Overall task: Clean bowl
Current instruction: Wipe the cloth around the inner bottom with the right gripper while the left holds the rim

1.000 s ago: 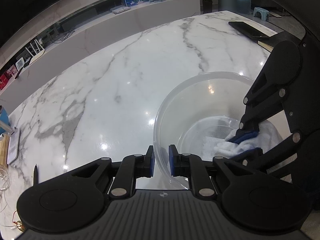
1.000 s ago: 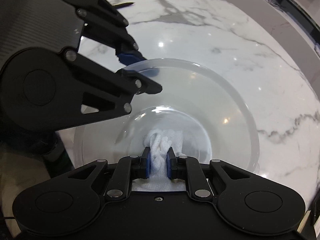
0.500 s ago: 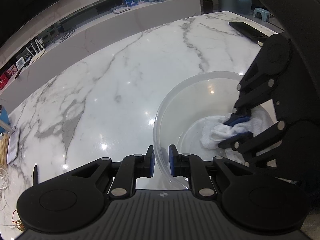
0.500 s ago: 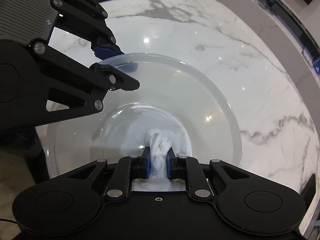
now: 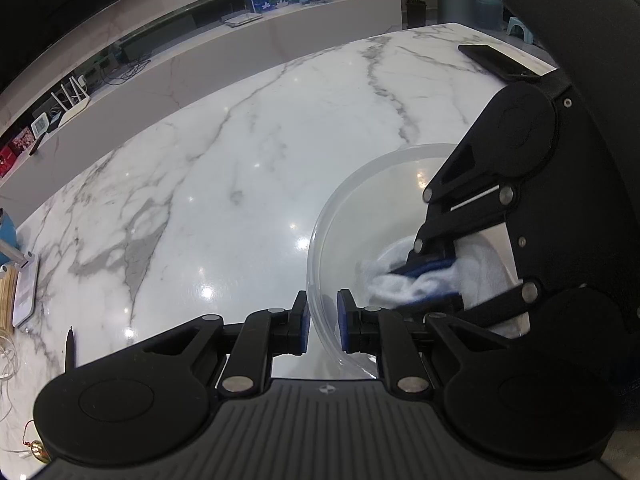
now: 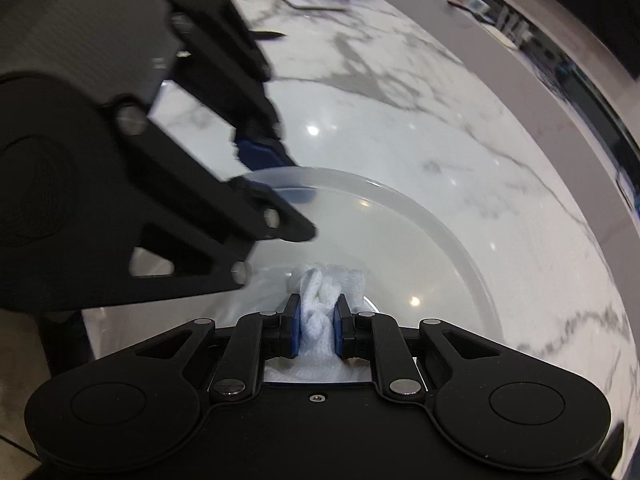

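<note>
A glossy white marble table (image 5: 248,168) with grey veins fills the left wrist view, bright with round light reflections. At its far left edge lie a thin black pen (image 5: 70,346) and a flat white tablet (image 5: 25,294); a dark flat phone (image 5: 494,60) rests at the far right corner.

The bowl (image 5: 320,240) stands on the table near its front edge, right of centre. It is round, deep and of clear, slightly milky plastic with a smooth thick rim; the marble shows through its wall. From the right wrist view the bowl (image 6: 452,236) looks wide and shallow-curved, with its rim blurred.

The left gripper (image 5: 322,318) is of matte black plastic with blue pads. Its jaws are nearly closed, clamped on the bowl's near rim: one finger is outside the wall and the other is inside. The right wrist view shows the left gripper (image 6: 266,176) at the rim on the left side.

Inside the bowl lies a white cloth (image 5: 404,280), soft and looped like terry, bunched into folds against the bottom. The right gripper (image 5: 426,280) reaches down into the bowl from the right, its jaws closed tight on the cloth. In its own view the right gripper (image 6: 316,326) pinches a twisted wad of the cloth (image 6: 320,292) between the blue pads, and more cloth spreads behind them.
</note>
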A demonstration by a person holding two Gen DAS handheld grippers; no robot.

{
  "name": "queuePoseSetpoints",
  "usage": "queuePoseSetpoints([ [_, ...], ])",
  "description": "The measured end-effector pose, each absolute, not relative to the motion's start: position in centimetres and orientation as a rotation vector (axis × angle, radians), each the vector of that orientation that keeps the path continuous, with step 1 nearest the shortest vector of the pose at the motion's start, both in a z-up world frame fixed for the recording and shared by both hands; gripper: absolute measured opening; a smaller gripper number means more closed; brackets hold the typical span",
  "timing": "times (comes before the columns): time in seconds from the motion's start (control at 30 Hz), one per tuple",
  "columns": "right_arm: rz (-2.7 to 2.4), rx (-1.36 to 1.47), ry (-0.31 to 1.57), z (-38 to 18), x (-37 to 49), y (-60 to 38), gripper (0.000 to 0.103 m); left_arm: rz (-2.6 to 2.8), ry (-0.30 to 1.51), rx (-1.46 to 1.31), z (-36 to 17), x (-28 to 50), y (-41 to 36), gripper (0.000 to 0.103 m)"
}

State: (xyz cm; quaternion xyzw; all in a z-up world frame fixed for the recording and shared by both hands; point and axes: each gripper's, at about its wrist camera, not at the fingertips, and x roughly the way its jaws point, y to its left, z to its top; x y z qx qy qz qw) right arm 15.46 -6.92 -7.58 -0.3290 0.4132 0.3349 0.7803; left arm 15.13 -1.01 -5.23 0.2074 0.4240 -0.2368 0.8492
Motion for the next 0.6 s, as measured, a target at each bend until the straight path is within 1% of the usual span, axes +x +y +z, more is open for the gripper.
queuePoseSetpoints([
  [0.13, 0.774, -0.694, 0.904, -7.44, 15.18, -6.74, 0.014, -0.5, 0.894, 0.437, -5.27, 15.12, -0.91, 0.013],
  [0.37, 0.792, -0.629, 1.002, -6.87, 15.39, -7.16, 0.015, -0.501, 0.893, 0.441, -5.32, 15.11, -0.82, 0.013],
  [0.6, 0.744, -0.633, 1.092, -6.65, 15.73, -7.53, 0.015, -0.502, 0.893, 0.443, -5.27, 15.13, -0.77, 0.013],
])
